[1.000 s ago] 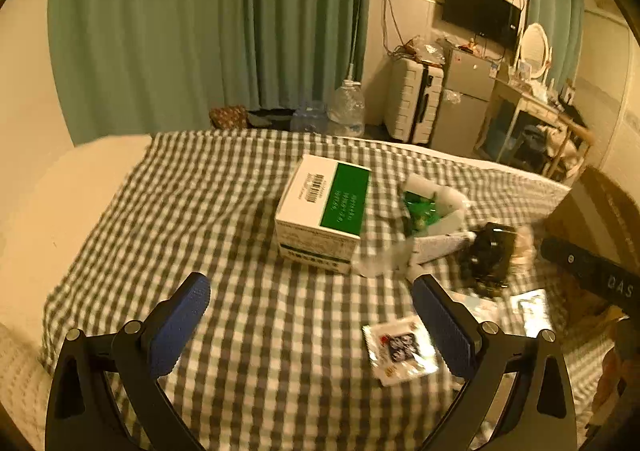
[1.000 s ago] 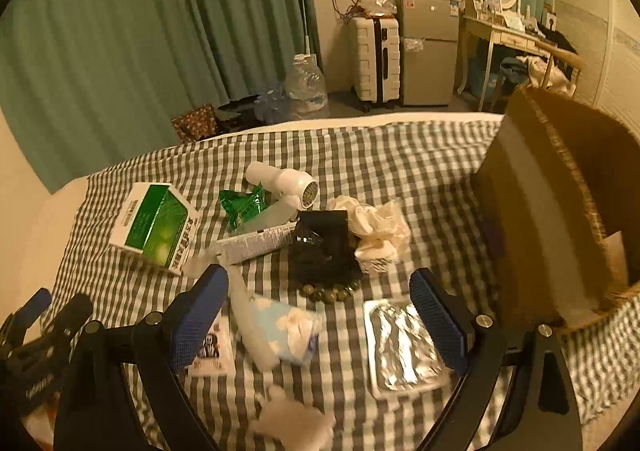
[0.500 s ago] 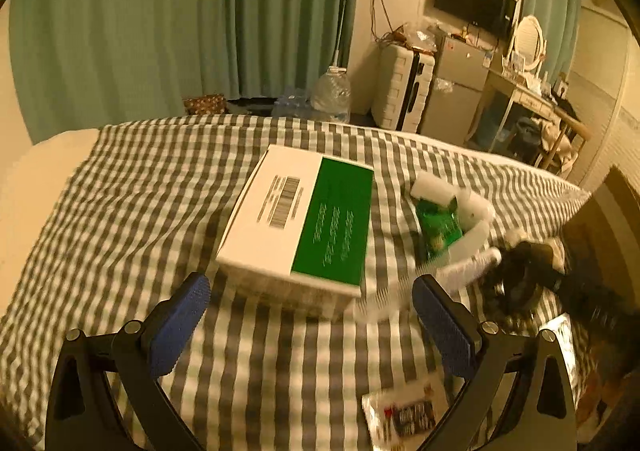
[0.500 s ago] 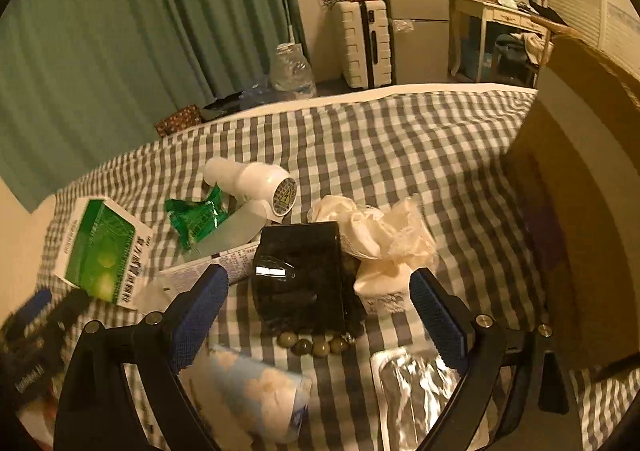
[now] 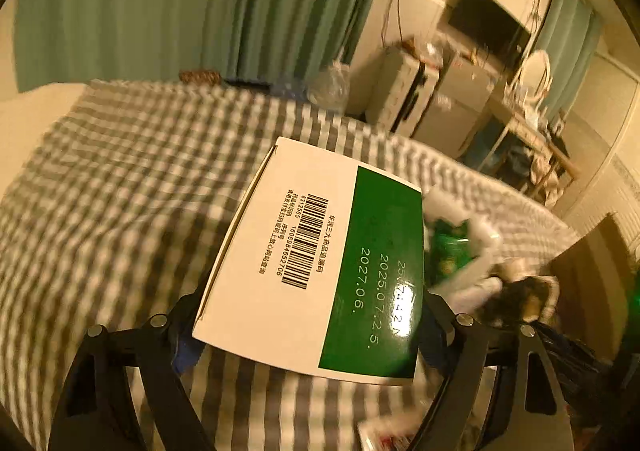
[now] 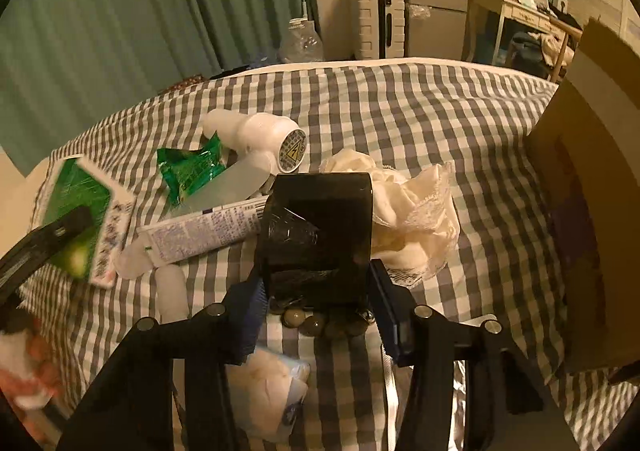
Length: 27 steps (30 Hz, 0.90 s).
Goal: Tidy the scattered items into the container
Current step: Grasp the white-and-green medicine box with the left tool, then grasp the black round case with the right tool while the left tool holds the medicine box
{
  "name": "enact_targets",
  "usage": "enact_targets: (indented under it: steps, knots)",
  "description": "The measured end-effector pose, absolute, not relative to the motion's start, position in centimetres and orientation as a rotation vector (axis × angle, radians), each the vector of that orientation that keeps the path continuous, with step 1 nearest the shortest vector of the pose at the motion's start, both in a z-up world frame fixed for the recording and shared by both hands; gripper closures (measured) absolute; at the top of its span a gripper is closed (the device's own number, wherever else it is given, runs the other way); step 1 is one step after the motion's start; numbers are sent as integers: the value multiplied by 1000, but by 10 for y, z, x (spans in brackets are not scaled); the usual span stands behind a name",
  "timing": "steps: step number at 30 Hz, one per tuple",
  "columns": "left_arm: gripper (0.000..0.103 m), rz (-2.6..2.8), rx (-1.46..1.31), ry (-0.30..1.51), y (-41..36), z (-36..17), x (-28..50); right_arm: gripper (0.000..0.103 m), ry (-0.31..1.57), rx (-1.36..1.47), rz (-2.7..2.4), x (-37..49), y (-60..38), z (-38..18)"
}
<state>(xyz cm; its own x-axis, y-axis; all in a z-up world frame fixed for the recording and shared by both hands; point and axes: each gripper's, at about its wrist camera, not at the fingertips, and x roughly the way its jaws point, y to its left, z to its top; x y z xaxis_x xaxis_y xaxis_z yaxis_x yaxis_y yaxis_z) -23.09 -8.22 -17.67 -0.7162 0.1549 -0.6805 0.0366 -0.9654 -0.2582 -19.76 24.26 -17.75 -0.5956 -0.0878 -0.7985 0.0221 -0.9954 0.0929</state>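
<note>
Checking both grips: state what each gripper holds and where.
Left gripper is closing across the near end of the green-and-white box; right gripper is closing on the black case's sides.

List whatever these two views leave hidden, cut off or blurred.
- Left wrist view: the white and green box hides both blue pads, so contact cannot be told as the jaws close.
- Left wrist view: the items right of the box are motion-blurred.
- Right wrist view: the cardboard container is cut off by the frame edge; its inside is unseen.
- Right wrist view: the black box covers part of the beads.

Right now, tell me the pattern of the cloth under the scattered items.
Grey-and-white check; the cloth shows best in the right wrist view.
</note>
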Motion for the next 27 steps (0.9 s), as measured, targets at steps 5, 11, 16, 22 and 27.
enact_targets:
  steps: [5, 11, 16, 22, 27]
  knots:
    - [17, 2933, -988, -310, -72, -112, -170, 58, -145, 1355, -2731, -176, 241, -160]
    - [17, 2974, -967, -229, -63, -48, -127, 91, -188, 1360, -2667, -141, 243, -116]
    - [17, 2951, -979, -301, -69, -39, -85, 91, -211, 1411, -2571, -121, 248, -106]
    - [17, 2931, -1083, -311, -67, -66, -79, 43, -356, 1541, -2496, -113, 262, -119]
    - [16, 2895, -1203, -263, -55, -109, -92, 34, -203, 1606, -2463, -121, 241, -135]
